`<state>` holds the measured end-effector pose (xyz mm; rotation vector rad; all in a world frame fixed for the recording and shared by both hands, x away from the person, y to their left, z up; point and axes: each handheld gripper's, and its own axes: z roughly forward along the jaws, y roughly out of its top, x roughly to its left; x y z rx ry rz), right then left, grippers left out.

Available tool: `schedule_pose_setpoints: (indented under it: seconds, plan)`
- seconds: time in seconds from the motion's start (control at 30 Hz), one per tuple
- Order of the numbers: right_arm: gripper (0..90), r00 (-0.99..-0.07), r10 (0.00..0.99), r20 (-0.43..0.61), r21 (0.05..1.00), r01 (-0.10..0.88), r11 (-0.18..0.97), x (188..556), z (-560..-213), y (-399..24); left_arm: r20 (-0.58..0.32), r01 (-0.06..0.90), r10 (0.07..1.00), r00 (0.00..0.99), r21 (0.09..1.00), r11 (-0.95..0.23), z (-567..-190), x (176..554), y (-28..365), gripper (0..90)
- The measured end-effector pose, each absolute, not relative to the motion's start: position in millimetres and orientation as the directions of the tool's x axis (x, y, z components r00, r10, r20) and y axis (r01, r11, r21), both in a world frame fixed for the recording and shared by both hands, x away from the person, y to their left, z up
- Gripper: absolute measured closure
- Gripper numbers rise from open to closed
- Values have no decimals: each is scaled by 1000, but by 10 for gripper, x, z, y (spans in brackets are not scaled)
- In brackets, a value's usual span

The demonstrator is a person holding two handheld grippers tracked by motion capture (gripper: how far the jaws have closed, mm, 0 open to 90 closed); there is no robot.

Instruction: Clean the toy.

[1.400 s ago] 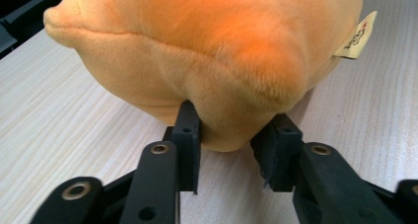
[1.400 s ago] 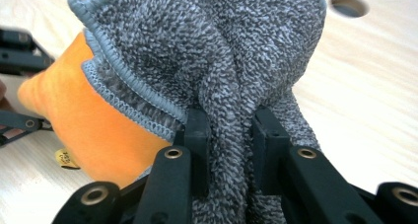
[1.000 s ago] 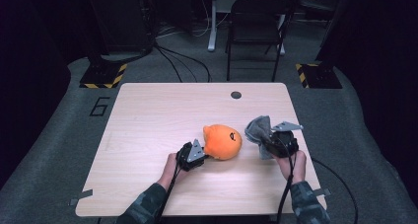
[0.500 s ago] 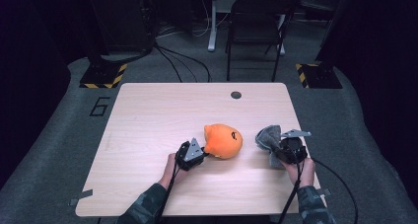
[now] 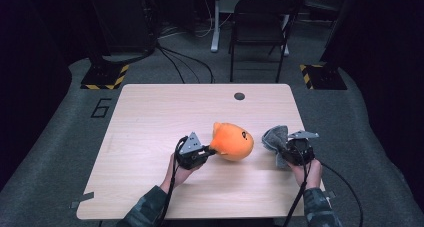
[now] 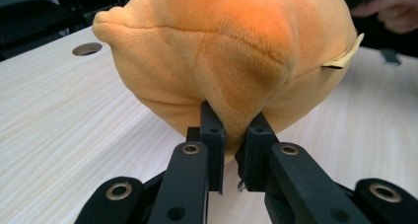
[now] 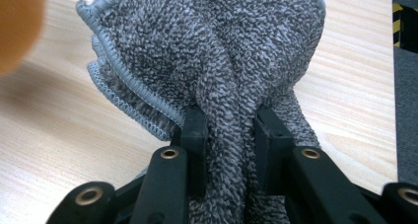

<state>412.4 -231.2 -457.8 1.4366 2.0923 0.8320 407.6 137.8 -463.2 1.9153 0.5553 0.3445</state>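
An orange plush toy (image 5: 232, 141) is near the middle of the wooden table (image 5: 160, 117). My left gripper (image 5: 210, 152) is shut on a fold of its fabric at its left end. In the left gripper view the jaws pinch the plush (image 6: 231, 51) from below, and it hangs a little above the tabletop. The left gripper (image 6: 231, 135) points towards the table's far side. At the right, my right gripper (image 5: 285, 149) is shut on a bunched grey terry cloth (image 5: 274, 136). In the right gripper view the cloth (image 7: 217, 51) bulges out past the right gripper (image 7: 231, 130).
A dark round cable hole (image 5: 239, 96) sits near the table's far edge. Behind the table stands a folding chair (image 5: 260, 32), with cables on the grey floor. The table's right edge lies close to my right hand (image 5: 305, 172). The orange plush (image 7: 17, 26) blurs the right gripper view's top left corner.
My left gripper has risen and lifted the plush's gripped end off the table. My right gripper moved right and nearer the front edge with the cloth, away from the plush.
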Motion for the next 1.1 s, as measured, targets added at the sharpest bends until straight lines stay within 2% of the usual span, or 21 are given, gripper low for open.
schedule_pose_setpoints:
  seconds: [0.33, 0.6, 1.1]
  plan:
    - [703, -348, 936, -50, 712, 645, 278, 4119, -4567, -2296, -225, 405, 545, 808, 883, -236, -4379, 4052, 1458, 823]
    - [703, -347, 937, -46, 714, 645, 274, 4113, -4568, -2284, -407, 557, 516, 754, 813, -173, -4400, 4116, 1522, 822]
    - [703, -362, 930, -68, 728, 619, 295, 4079, -4515, -2205, -488, 666, 547, 681, 723, -185, -4750, 4220, 1471, 813]
